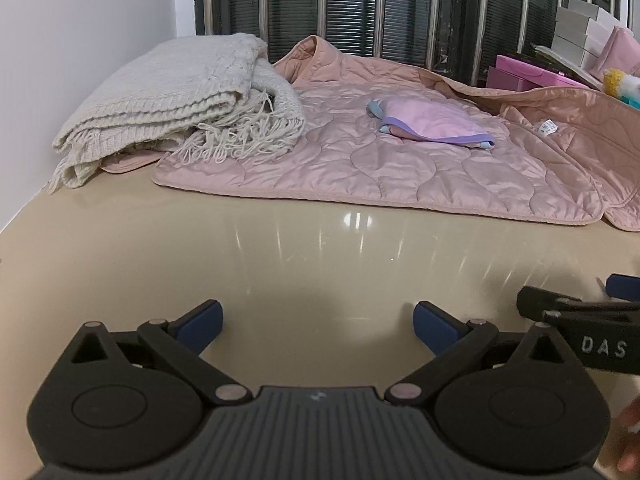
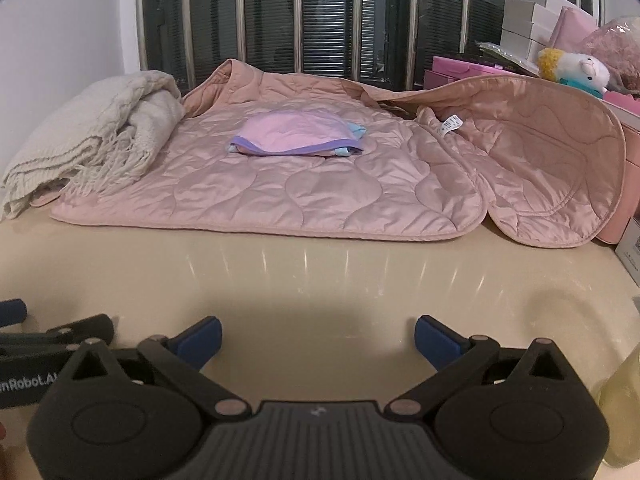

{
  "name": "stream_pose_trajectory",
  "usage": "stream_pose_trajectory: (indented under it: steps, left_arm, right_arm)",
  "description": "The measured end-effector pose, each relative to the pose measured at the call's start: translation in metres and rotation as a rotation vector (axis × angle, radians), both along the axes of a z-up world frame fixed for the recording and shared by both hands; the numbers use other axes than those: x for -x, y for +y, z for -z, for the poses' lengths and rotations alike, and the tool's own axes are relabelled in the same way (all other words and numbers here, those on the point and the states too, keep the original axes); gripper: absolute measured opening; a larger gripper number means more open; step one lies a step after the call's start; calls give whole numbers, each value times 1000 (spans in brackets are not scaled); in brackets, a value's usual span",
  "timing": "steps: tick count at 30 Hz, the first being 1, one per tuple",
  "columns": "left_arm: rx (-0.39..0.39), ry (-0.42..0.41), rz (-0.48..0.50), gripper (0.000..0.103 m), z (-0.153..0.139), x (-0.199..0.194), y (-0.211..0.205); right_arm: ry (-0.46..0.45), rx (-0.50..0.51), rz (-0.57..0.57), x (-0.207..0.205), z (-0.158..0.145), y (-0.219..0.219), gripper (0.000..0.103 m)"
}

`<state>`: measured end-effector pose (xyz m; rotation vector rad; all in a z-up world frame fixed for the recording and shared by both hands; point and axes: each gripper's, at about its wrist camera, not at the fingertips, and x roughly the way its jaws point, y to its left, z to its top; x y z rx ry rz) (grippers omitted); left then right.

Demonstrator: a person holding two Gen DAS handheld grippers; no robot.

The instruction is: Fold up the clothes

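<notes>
Both grippers hang side by side low over the bare front of the beige counter (image 1: 280, 240), each with its blue-padded fingers spread wide and nothing between them. The left gripper (image 1: 318, 322) has only glossy surface ahead of its fingers; the right gripper (image 2: 318, 334) likewise, and each shows at the edge of the other's view, so the two are close together.

Ahead of both, toward the barred window, lies the pink quilted jacket (image 2: 280, 184), spread mostly flat with its long hem edge running across the view, parallel to the line between the two grippers. Its right-hand panel (image 2: 552, 168) is curled up and leans against pink boxes (image 2: 460, 68) at the counter's far right. A small folded lilac garment with purple trim (image 2: 296, 138) rests on top of the jacket, near its middle. A folded cream knitted shawl with fringe (image 1: 172, 100) sits on the jacket's left end, overlapping it.

The hem is about equally far from both hands, with clear counter between. The left gripper faces the hem's left stretch near the shawl; the right gripper is nearer the curled panel. The lilac piece probably has to come off before the jacket can be folded.
</notes>
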<state>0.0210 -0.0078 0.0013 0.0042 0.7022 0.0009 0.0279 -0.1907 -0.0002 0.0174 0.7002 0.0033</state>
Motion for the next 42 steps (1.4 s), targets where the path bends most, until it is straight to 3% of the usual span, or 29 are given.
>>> stream_pose_trajectory:
  steps: [7,35,42]
  left_arm:
    - [-5,-28,25,103,1,21,-3]
    - [-4,-27,20,103,1,19,-6]
    - [-1,-26,17,103,1,19,-6]
  right_arm:
    - [-22,1,-3,20,1,-3,103]
    - [-26,4,31,25,1,-6,103]
    - [-44,5,-19,38,3,-3,103]
